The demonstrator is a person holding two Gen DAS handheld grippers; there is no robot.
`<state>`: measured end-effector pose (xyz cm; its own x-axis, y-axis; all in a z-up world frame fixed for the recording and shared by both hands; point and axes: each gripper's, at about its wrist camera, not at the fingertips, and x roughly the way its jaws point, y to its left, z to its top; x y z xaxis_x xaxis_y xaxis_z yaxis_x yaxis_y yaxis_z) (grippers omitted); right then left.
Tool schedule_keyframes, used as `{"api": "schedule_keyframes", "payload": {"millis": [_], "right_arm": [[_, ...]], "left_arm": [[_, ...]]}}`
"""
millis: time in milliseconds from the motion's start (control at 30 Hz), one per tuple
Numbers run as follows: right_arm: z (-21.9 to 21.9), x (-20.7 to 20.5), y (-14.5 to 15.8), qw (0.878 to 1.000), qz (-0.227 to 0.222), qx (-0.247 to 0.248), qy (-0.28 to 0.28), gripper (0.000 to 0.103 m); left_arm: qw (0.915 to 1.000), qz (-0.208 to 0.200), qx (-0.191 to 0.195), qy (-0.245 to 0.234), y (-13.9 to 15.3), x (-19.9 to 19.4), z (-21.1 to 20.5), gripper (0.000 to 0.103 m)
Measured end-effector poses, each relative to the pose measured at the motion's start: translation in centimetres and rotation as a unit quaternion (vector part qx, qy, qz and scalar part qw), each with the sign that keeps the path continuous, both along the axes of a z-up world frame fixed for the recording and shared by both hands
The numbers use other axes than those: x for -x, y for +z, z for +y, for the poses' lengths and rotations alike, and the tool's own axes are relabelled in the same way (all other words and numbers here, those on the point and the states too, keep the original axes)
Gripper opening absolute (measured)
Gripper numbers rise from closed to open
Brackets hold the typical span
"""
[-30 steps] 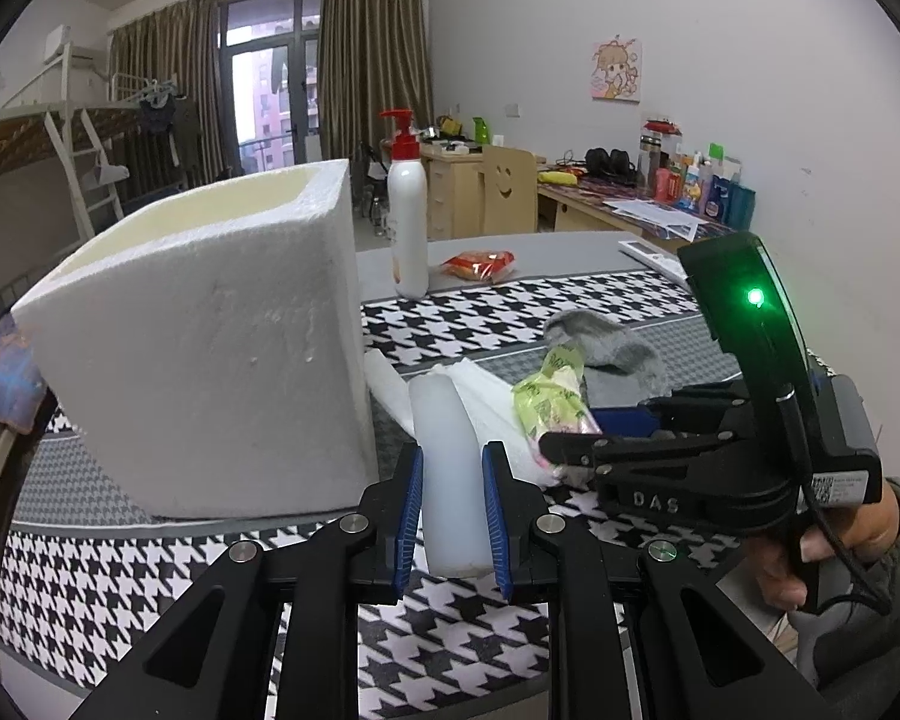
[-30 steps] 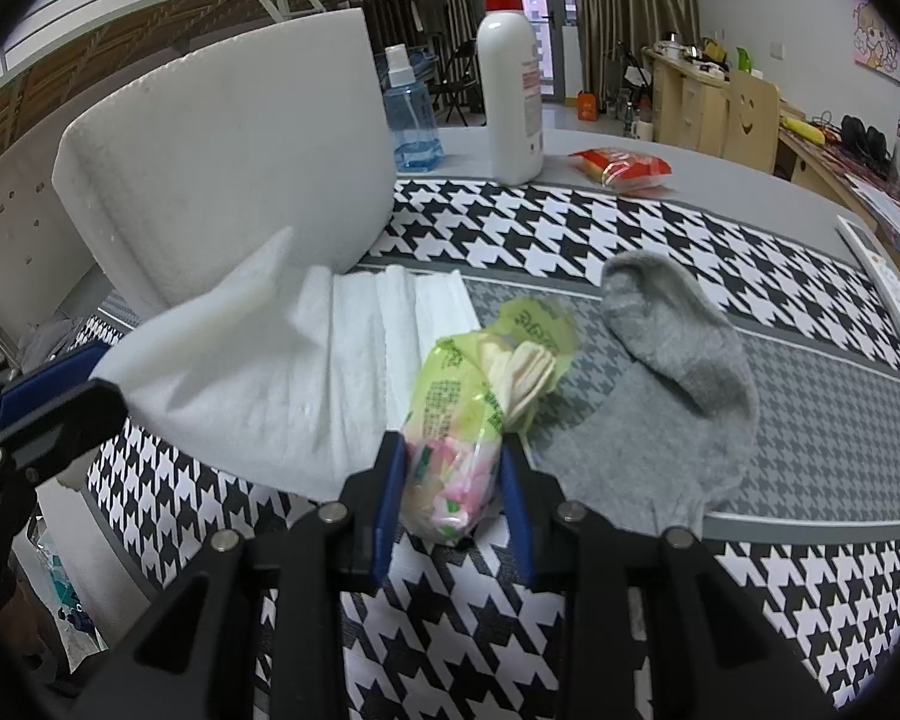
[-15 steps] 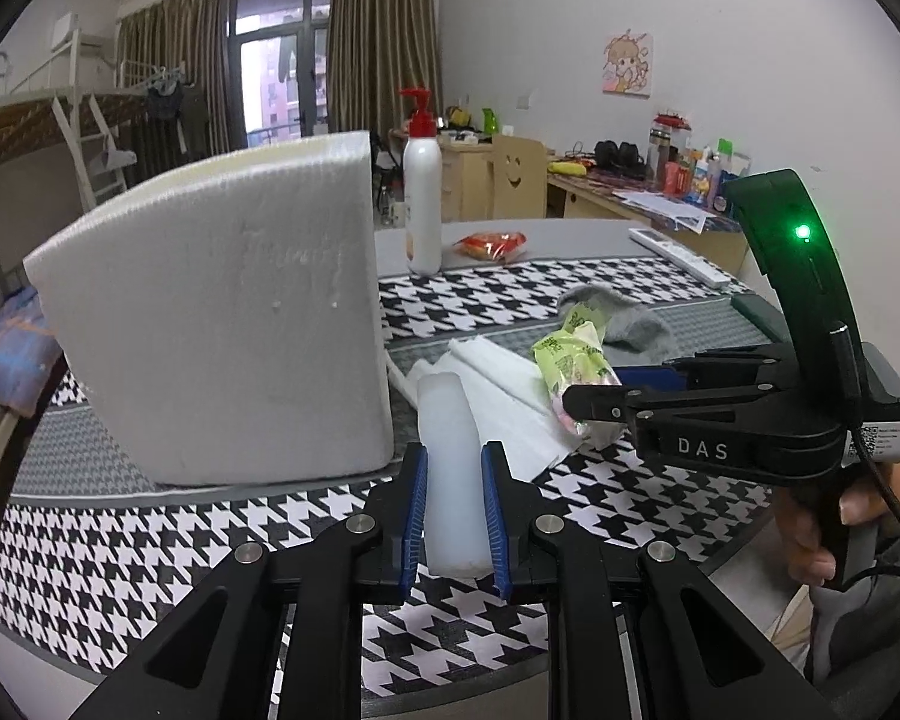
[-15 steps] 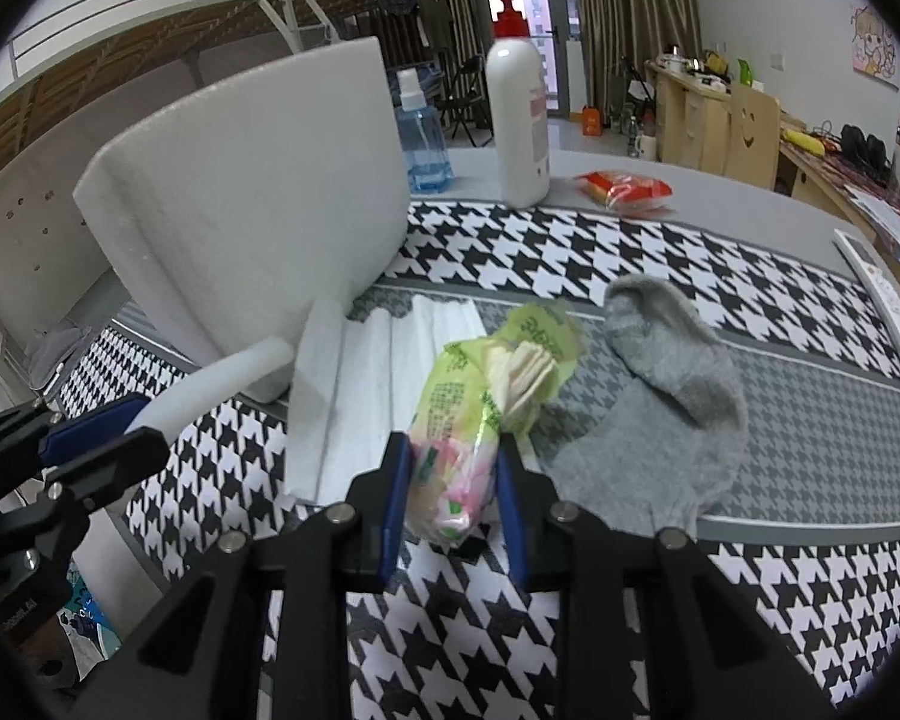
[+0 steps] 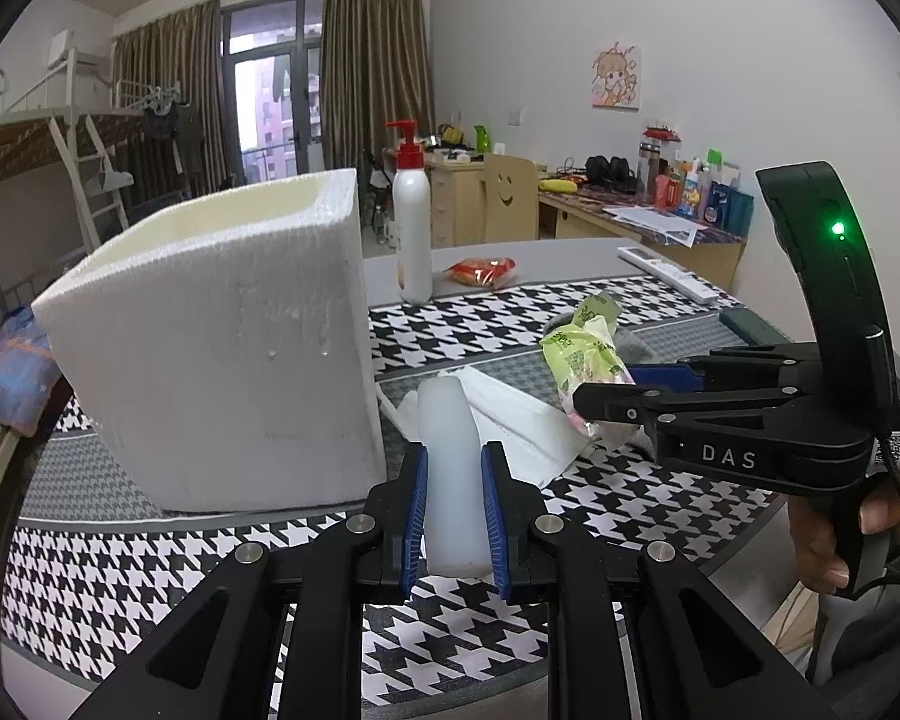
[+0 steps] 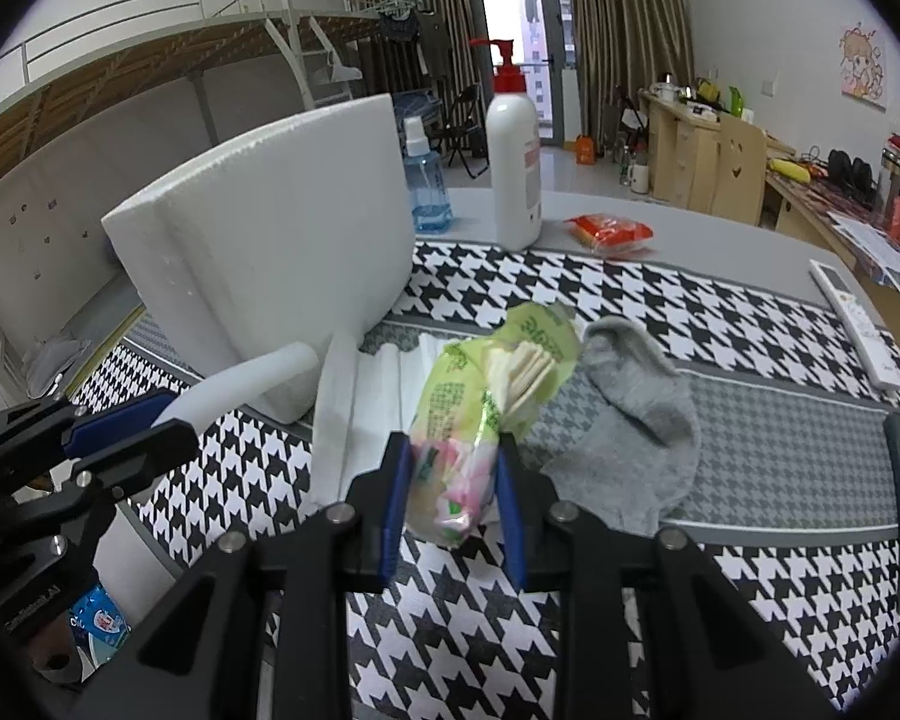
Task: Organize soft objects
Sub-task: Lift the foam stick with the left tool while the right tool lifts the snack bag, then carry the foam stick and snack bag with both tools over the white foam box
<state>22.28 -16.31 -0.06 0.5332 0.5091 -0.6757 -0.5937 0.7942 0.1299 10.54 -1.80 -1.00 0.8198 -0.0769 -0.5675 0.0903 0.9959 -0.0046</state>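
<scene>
Counted on the table: one foam box [image 5: 222,336], one grey sock [image 6: 636,414], two bottles [image 6: 515,144] [image 6: 427,186], one remote [image 6: 857,324]

Each claw [image 5: 455,516] is built of black arms fitted with blue pads and silver screws. On the right claw [image 5: 600,387], white "DAS" lettering, a green light and a black cable are seen.
</scene>
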Motion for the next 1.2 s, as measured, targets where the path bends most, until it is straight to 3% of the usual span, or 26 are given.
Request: {"api": "schedule_keyframes", "payload": {"millis": [1200], "right_arm": [[-2.7,2.5,5.2,0.996,-0.076,-0.041,-0.029,0.032]], "left_arm": [[0.9973,-0.065,-0.009,-0.034,4.5,-0.2,-1.4,0.020]]}}
